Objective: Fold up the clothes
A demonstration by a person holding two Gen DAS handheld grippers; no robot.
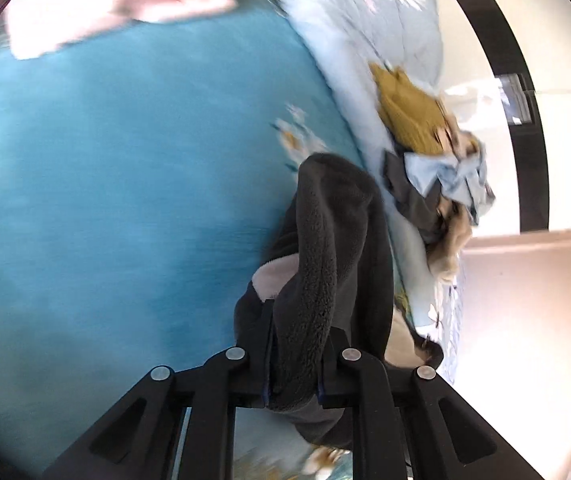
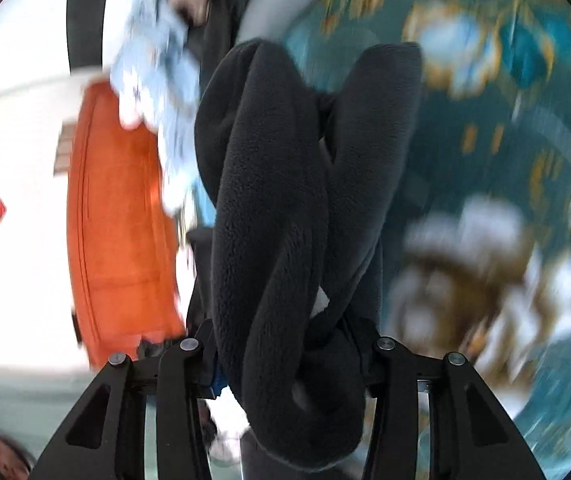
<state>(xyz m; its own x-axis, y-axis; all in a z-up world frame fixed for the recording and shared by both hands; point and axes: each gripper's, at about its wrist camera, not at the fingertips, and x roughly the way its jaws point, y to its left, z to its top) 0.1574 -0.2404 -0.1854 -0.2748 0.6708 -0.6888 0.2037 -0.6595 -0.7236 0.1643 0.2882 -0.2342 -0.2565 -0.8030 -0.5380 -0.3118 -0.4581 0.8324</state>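
Your left gripper [image 1: 293, 364] & right gripper [image 2: 289, 360] are both clamping the dark fleece [image 2: 285, 200], its long axis running away from each cam, over the blue bedspread [image 1: 105, 200].

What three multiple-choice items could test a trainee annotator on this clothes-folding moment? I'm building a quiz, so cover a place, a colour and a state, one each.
1. Where does the pink garment lie in the left wrist view?
A. On the blue bedspread, far from the gripper
B. Between the gripper's fingers
C. On the heap of clothes

2. What colour is the fleece garment that both grippers hold?
A. Mustard
B. Dark grey
C. Pink

3. What state is the right gripper in?
A. Open over bare bedspread
B. Shut on nothing
C. Shut on the fleece

Answers:
1. A: the pink garment rests on the blue bedspread, away from the left gripper.
2. B: the fleece garment is dark grey; mustard shows only in the heap of clothes.
3. C: the right gripper has fleece bunched between its fingers.
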